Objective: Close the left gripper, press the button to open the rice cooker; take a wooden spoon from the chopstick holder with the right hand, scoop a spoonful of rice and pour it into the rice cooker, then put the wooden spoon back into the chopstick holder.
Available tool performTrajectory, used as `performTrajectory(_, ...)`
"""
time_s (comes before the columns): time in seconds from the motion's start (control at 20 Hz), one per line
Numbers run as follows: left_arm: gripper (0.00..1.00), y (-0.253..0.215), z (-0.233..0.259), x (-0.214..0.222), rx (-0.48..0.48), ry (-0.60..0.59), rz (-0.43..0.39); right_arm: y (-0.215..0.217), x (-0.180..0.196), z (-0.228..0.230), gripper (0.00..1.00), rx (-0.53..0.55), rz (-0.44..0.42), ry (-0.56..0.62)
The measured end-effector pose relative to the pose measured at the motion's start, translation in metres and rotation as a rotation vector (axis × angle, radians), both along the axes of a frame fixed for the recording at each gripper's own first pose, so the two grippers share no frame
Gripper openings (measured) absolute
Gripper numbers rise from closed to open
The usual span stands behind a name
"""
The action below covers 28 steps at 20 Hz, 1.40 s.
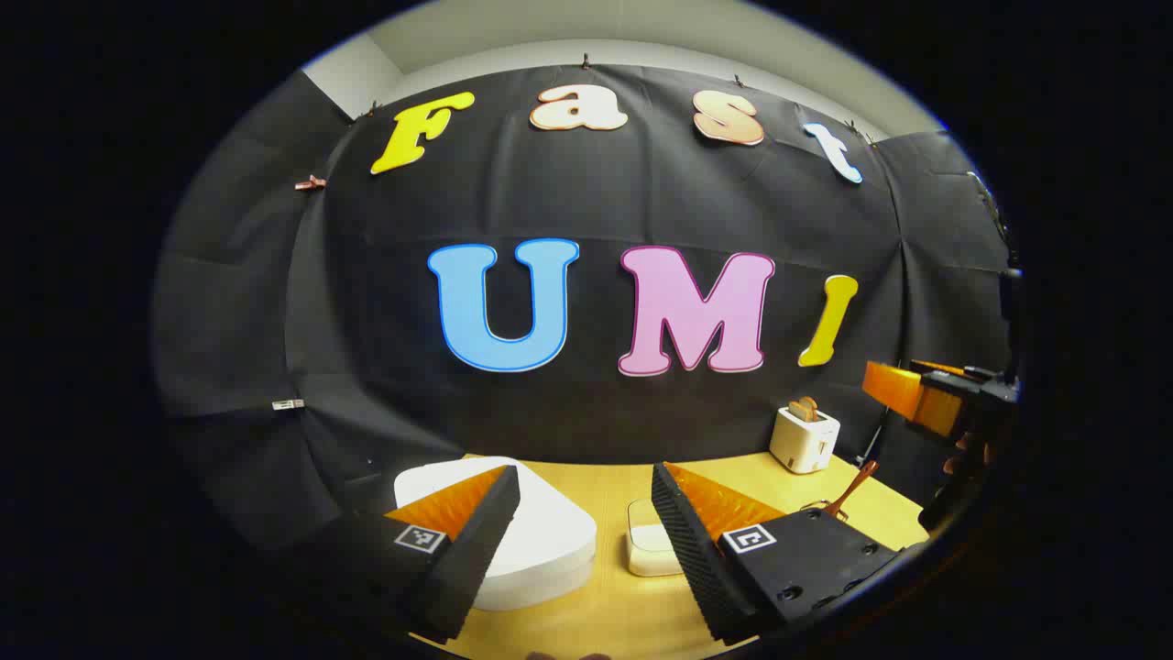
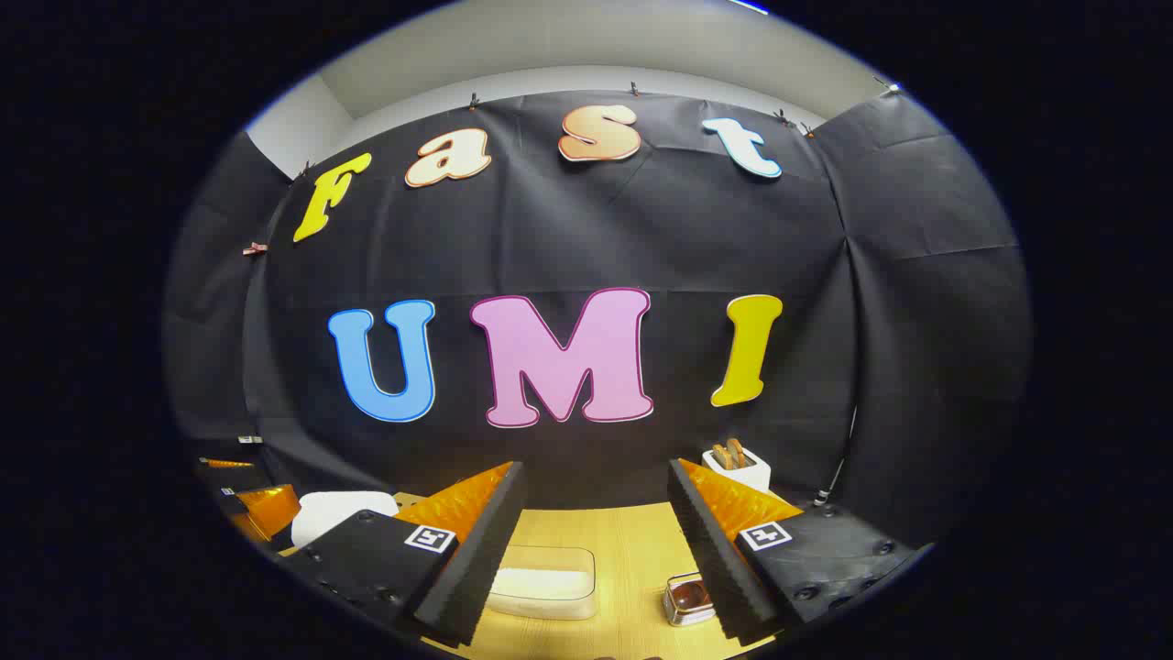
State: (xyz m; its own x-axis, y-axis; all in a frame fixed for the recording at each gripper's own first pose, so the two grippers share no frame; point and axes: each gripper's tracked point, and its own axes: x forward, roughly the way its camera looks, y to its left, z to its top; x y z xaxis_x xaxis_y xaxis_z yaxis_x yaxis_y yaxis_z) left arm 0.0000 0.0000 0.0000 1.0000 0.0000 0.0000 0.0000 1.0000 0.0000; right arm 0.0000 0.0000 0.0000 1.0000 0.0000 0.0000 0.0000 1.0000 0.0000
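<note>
The white rice cooker sits with its lid down on the wooden table, just beyond my left gripper, which is open and holds nothing. To its right stands a clear box of rice. A wooden spoon sticks up behind my right-hand finger. In the right gripper view my right gripper is open and holds nothing, above the rice box. The chopstick holder stands by its right finger, and the rice cooker lies to the left.
A white toaster with bread in it stands at the back right of the table, near the cloth wall. The right gripper and the hand holding it hover at the far right. The toaster also shows behind my right finger.
</note>
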Motion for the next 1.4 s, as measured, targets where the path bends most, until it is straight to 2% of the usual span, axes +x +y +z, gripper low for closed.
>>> performTrajectory(0.15, 0.96, 0.003, -0.016, 0.007, -0.003, 0.011, -0.045, -0.004, -0.005, 0.001, 0.96, -0.046, -0.051, -0.008)
performTrajectory(0.25, 0.95, 0.001, -0.029, 0.011, -0.022, 0.054, -0.060, -0.010, -0.010, 0.003, 0.97, -0.041, -0.074, 0.008)
performTrajectory(0.35, 0.96, -0.010, -0.025, 0.014, -0.044, 0.044, -0.098, -0.018, -0.012, 0.006, 0.97, -0.032, -0.096, 0.000)
performTrajectory(0.5, 0.95, -0.014, -0.028, 0.023, -0.005, 0.051, -0.098, -0.022, -0.013, -0.009, 0.96, -0.042, -0.084, 0.051)
performTrajectory(0.65, 0.96, -0.029, -0.031, 0.028, 0.006, 0.050, -0.139, -0.026, -0.011, -0.009, 0.96, -0.048, -0.078, 0.056)
performTrajectory(0.75, 0.95, -0.027, -0.034, 0.029, 0.027, 0.060, -0.132, -0.024, -0.008, -0.014, 0.96, -0.044, -0.061, 0.067)
performTrajectory(1.1, 0.95, -0.029, -0.032, 0.037, -0.029, 0.078, -0.143, -0.026, 0.000, -0.029, 0.96, -0.039, -0.037, 0.100)
performTrajectory(1.4, 0.93, -0.016, -0.030, 0.058, -0.002, 0.079, -0.126, -0.027, 0.014, -0.037, 0.97, -0.032, -0.038, 0.107)
